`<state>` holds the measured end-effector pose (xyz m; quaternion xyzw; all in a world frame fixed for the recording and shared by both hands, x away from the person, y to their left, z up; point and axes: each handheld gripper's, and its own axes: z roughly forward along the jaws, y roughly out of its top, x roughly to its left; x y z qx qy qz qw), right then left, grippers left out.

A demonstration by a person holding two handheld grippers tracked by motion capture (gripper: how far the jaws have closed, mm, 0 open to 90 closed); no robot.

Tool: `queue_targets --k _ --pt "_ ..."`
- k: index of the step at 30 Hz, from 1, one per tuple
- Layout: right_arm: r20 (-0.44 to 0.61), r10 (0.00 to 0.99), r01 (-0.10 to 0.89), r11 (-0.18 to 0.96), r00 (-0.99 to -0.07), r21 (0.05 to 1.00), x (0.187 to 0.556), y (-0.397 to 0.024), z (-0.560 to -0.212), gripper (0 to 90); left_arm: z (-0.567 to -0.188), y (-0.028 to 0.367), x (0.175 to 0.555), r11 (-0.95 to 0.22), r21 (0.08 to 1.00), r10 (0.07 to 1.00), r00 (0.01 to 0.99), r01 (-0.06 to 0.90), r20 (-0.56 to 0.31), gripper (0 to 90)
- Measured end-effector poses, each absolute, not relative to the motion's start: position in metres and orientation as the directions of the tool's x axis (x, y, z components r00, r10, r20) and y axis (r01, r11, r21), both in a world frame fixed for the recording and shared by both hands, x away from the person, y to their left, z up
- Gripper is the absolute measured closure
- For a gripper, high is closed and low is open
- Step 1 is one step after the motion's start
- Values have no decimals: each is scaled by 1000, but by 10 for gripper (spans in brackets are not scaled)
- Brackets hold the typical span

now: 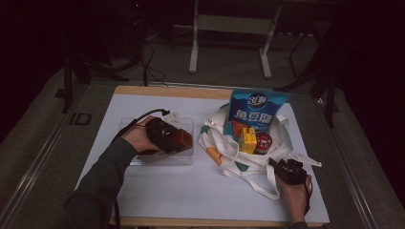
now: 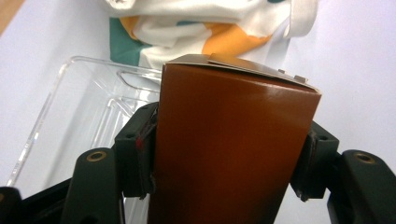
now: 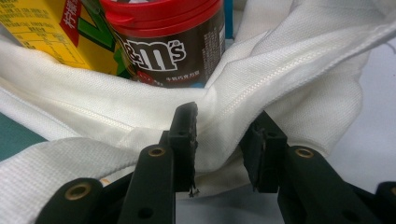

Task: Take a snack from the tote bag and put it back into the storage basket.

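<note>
Flanking the brown carton (image 2: 229, 149): clear tray (image 2: 88, 107), tote bag (image 1: 248, 157).

brown carton (image 2: 229, 149): glossy smooth cardboard | tray (image 2: 88, 93): clear hard plastic, shiny | tote bag (image 3: 289, 84): white woven cloth, matt, stitched seams | M&M's tub (image 3: 173, 42): glossy printed wrap, red plastic lid | yellow drink carton (image 3: 42, 28): smooth printed card | snack bag (image 1: 258, 109): shiny blue foil | table (image 1: 191, 191): matt white top, wood edge
</note>
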<state>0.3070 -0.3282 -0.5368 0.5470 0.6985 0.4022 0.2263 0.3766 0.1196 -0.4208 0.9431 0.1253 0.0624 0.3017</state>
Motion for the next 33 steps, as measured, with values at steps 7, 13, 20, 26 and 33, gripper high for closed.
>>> queue_targets --k 7,13,20,26,33 --pt "124 946 582 78 -300 809 307 -328 -537 667 -427 114 377 -806 557 266 963 200 39 359" --pt "127 946 583 76 -299 809 307 -328 -537 666 -433 110 378 -819 531 274 961 217 30 345" --pt "127 946 583 76 -300 809 307 -328 -537 665 -438 108 379 -812 533 281 960 236 4 326" --pt "126 946 583 76 -300 809 307 -328 -537 666 -442 101 378 -823 516 284 959 236 14 299" --pt "127 946 583 77 -300 809 307 -328 -537 665 -440 95 377 -809 538 283 959 238 1 269"
